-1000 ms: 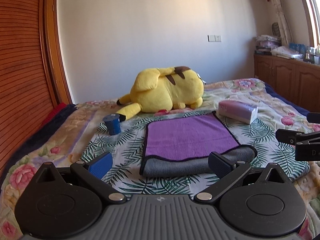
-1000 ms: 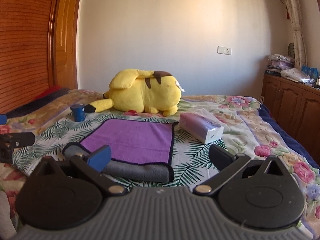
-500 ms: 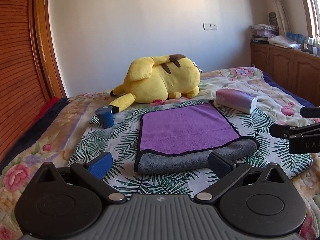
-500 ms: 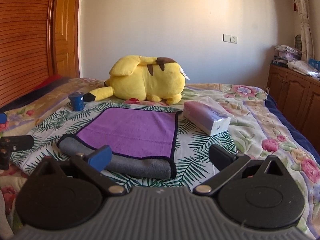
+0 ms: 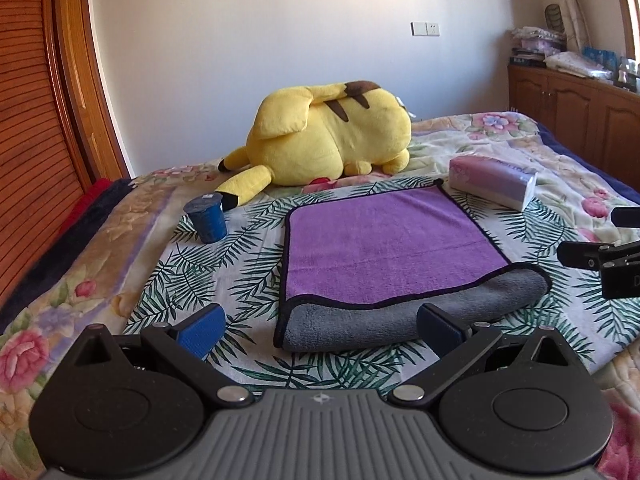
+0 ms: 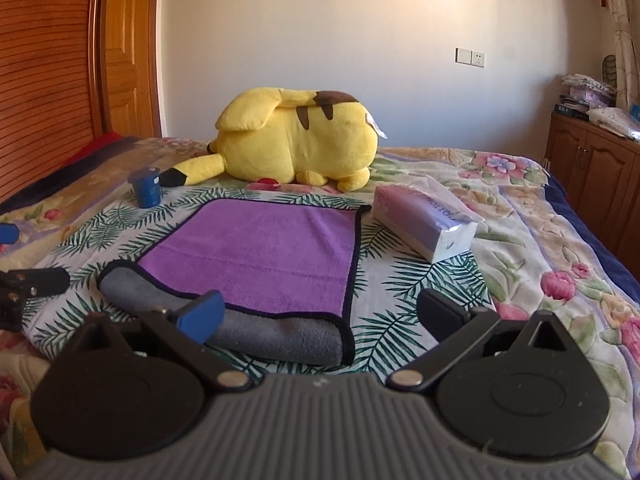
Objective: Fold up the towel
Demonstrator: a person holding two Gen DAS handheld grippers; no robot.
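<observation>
A purple towel [image 5: 384, 240] with a grey underside lies on the bed, its near edge rolled over so the grey side shows in front; it also shows in the right wrist view [image 6: 260, 256]. My left gripper [image 5: 320, 326] is open and empty, just short of the towel's near left corner. My right gripper [image 6: 320, 308] is open and empty, just short of the near right corner. Each gripper's fingers show at the edge of the other's view: the right gripper [image 5: 600, 256] and the left gripper [image 6: 32, 280].
A yellow plush toy [image 5: 328, 136] lies behind the towel. A dark blue cup [image 5: 206, 218] stands to the left, a tissue pack [image 5: 492, 176] to the right. Wooden doors [image 5: 36, 120] on the left, cabinets [image 5: 572, 100] on the right.
Both grippers have moved closer to the towel and tilted down a little; it looks larger now. Both stay open. The towel has not moved.
</observation>
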